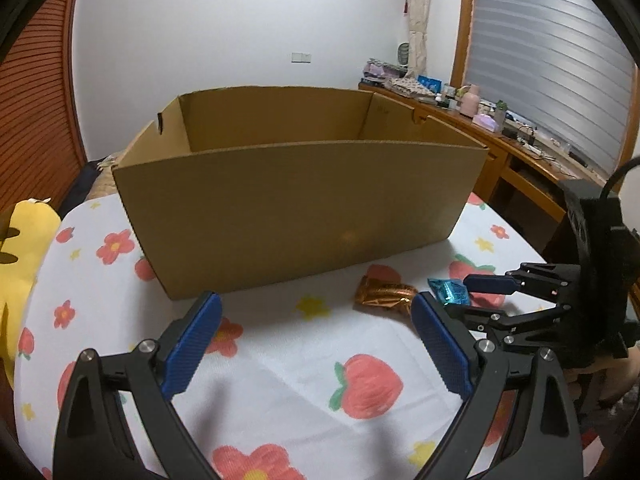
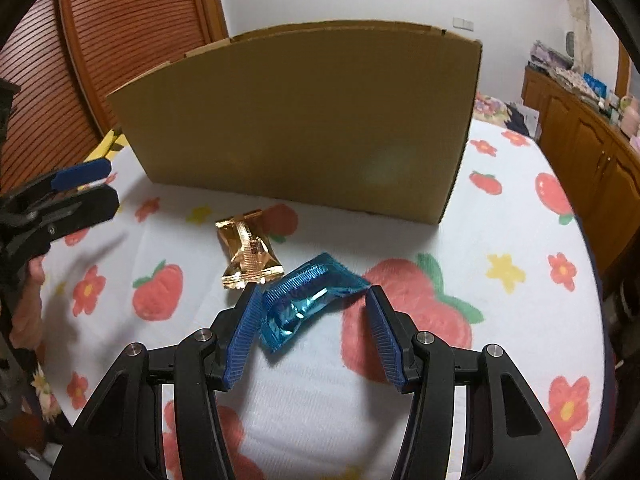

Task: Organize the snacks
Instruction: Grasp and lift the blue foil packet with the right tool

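Observation:
An open cardboard box (image 1: 296, 196) stands on the flowered cloth, also in the right wrist view (image 2: 304, 120). In front of it lie a gold snack wrapper (image 1: 384, 294) (image 2: 248, 254) and a blue snack wrapper (image 1: 450, 291) (image 2: 308, 300). My right gripper (image 2: 312, 298) is open, its blue fingers either side of the blue wrapper, which rests on the cloth. It shows from the side in the left wrist view (image 1: 456, 296). My left gripper (image 1: 316, 300) is open and empty, low over the cloth before the box, left of the gold wrapper. It shows at the left edge of the right wrist view (image 2: 100, 184).
A white cloth (image 1: 280, 360) with strawberries and flowers covers the surface. A yellow plush item (image 1: 20, 264) lies at the left. A wooden sideboard (image 1: 520, 152) with clutter runs along the right wall. A slatted wooden door (image 2: 132, 24) is at the back left.

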Demonstrator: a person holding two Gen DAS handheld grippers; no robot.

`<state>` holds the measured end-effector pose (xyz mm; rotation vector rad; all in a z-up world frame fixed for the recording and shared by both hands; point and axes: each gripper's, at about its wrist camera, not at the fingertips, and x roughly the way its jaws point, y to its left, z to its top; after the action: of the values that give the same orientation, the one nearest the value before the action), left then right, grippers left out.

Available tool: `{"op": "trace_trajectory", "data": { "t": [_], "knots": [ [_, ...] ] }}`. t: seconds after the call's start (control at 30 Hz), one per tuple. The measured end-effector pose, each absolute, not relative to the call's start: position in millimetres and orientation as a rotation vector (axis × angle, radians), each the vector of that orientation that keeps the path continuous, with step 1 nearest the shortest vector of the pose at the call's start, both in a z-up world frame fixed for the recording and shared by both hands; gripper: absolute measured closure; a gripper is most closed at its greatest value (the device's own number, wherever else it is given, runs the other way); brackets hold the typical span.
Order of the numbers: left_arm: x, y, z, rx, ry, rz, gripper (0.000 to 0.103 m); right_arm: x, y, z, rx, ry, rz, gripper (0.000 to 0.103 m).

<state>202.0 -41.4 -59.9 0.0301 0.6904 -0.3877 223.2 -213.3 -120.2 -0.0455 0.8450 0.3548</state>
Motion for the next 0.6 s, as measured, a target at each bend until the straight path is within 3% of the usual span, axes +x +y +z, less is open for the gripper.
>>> {"op": "trace_trajectory", "data": {
  "t": [0.2, 0.37, 0.6],
  "knots": [
    [204.6, -41.3, -68.2, -0.003, 0.713, -0.39, 0.007, 228.8, -207.6, -122.5, -0.074, 0.866, 0.345, 0.049],
    [205.1, -49.1, -69.3, -0.034, 0.724, -0.41, 0.007, 229.3, -210.6, -121.6, -0.092, 0.867, 0.329, 0.077],
    [211.1, -70.8, -74.1, -0.066, 0.768, -0.448, 0.008, 219.1, -228.4, -120.3, -0.069, 0.854, 0.322, 0.08]
  ]
}}
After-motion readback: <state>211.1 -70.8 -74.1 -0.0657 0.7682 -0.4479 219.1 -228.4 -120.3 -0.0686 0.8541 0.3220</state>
